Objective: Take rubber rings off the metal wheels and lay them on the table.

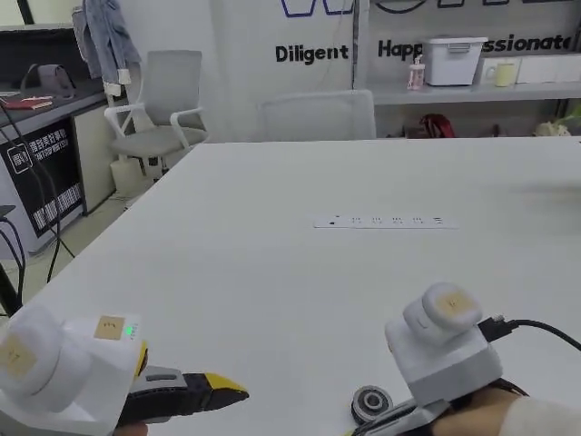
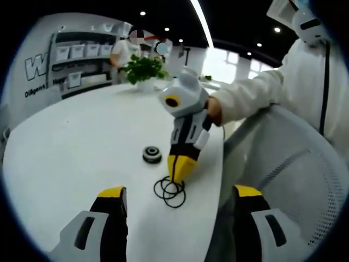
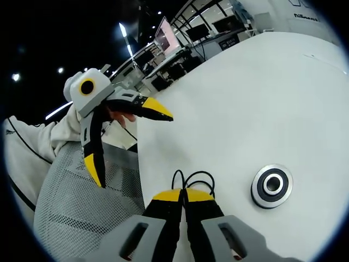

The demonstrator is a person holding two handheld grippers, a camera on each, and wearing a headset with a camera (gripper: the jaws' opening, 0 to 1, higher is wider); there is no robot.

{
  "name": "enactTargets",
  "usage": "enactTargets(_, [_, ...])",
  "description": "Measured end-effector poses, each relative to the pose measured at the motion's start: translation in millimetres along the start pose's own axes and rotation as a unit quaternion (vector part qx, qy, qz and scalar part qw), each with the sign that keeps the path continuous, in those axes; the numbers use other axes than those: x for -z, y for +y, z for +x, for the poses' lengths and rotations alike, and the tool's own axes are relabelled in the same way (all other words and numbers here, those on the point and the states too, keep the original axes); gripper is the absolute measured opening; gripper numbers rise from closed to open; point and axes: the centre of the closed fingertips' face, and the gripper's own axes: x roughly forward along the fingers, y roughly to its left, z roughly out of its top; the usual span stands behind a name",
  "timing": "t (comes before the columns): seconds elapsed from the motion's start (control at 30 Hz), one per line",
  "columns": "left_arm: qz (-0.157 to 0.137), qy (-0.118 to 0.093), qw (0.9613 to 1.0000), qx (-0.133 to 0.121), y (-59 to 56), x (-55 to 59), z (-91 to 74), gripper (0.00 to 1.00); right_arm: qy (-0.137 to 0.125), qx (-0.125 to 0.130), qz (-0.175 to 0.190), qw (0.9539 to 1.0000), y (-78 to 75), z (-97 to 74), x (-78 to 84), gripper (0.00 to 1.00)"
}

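Note:
A metal wheel (image 1: 370, 401) (image 2: 152, 154) (image 3: 271, 185) with a dark hub lies flat on the white table (image 1: 300, 291) near its front edge. Close beside it is a small pile of thin black rubber rings (image 2: 170, 191) (image 3: 194, 179). My right gripper (image 3: 182, 195) (image 2: 181, 170) points down at that pile, shut, with a ring's loops coming out of its yellow tips. Its tips are low in the head view (image 1: 381, 423), just right of the wheel. My left gripper (image 2: 179, 192) (image 3: 122, 139) (image 1: 218, 395) hovers a short way to the left, wide open, holding nothing.
A flat white power strip (image 1: 385, 222) lies at mid-table. Office chairs (image 1: 163, 100) stand beyond the far edge, a grey mesh chair (image 2: 289, 180) is against the near edge, and a potted plant (image 2: 143, 70) sits at the table's far end.

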Motion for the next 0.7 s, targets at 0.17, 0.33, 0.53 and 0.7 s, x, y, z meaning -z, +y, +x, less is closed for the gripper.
enactTargets(0.17, [-0.001, 0.003, 1.0000, 0.000, 0.9, 2.0, 0.2, 0.79, 0.004, 0.003, 0.004, 1.0000, -2.8, -0.9, 2.1, 0.00])
enactTargets(0.33, [-0.002, 0.003, 1.0000, 0.002, 0.0, 1.9, 0.7, 0.79, 0.001, 0.008, 0.004, 1.0000, -4.3, -1.3, 1.3, 0.00])
enactTargets(0.53, [-0.003, 0.005, 1.0000, 0.002, -0.4, 2.6, 0.8, 0.79, -0.001, 0.009, 0.006, 0.9999, -6.7, -2.8, 1.9, 0.01])
enactTargets(0.7, [-0.004, 0.006, 1.0000, 0.000, 0.5, 3.4, 0.5, 0.77, -0.004, 0.015, 0.003, 0.9999, -9.7, -4.8, 0.5, 0.02])
